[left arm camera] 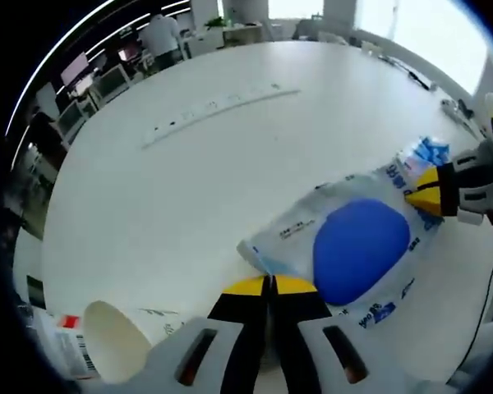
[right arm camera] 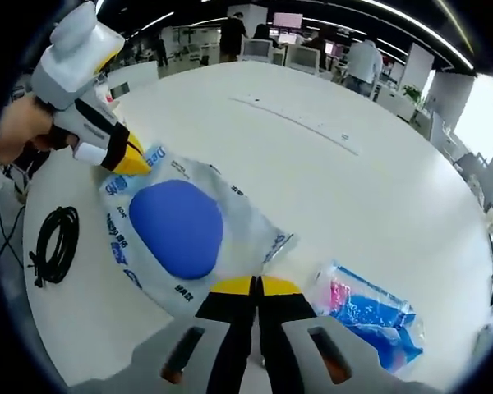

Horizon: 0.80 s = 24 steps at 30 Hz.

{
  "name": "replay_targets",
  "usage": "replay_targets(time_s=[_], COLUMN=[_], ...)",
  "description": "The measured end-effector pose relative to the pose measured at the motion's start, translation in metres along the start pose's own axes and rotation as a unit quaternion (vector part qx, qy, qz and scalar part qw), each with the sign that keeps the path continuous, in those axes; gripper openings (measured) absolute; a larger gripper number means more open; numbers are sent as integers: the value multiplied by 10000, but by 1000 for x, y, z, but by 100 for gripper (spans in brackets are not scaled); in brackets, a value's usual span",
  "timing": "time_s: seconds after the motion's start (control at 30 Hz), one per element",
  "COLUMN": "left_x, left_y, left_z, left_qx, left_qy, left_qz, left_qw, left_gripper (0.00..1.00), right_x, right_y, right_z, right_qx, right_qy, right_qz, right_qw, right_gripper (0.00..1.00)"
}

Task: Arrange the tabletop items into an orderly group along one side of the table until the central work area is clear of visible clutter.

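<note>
Presently, my left gripper (left arm camera: 270, 285) is clenched on one end of the clear bag with the blue pad (left arm camera: 357, 246), low at five o'clock on the white table (left arm camera: 189, 180). My right gripper (right arm camera: 255, 286) pinches the opposite end. A paper cup (left arm camera: 115, 341) lies at seven o'clock, a black cable (right arm camera: 56, 244) at nine in the right gripper view, a blue-and-pink packet (right arm camera: 370, 316) at four.

Table (right arm camera: 353, 213) is plain white, w/ a pale grey strip (left arm camera: 218, 107) across it. The bag (right arm camera: 189, 238) is clear-whitish plastic w/ blue print and a solid blue oval in the middle. Second packet (right arm camera: 370, 316) is blue w/ pink and white pattern. Cable (right arm camera: 53, 242) is black. Cup (left arm camera: 115, 341) is cream-white. Left gripper (left arm camera: 271, 285) and right gripper (right arm camera: 255, 285): yellow tips, black jaws, grey-white body.
</note>
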State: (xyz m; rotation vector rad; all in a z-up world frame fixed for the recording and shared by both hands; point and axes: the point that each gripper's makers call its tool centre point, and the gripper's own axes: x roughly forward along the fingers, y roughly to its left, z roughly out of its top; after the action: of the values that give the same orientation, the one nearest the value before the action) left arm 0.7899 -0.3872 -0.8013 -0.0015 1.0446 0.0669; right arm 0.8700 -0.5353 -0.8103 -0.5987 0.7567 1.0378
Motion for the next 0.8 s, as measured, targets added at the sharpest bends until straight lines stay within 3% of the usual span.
replay_targets(time_s=[0.27,0.43,0.6,0.8], left_x=[4,4,4,4], left_y=[2,2,0,1], left_z=[1,0,-1,-1], left_qx=[30,-285,-283,-266], left_qy=[-27,-39,-68,-33], left_qz=[60,-5,11,52], left_qw=[10000,9996,9996,9996], left_gripper=[0,0,0,0], right_x=[6,6,7,4], right_y=[-4,-3,-2,0], right_z=[-5,-5,-5,-5], right_qx=[302,134,403,368], right_qy=[17,67,19,55], right_qz=[76,48,108,155], right_qw=[9995,9999,9991,9992], right_gripper=[0,0,0,0])
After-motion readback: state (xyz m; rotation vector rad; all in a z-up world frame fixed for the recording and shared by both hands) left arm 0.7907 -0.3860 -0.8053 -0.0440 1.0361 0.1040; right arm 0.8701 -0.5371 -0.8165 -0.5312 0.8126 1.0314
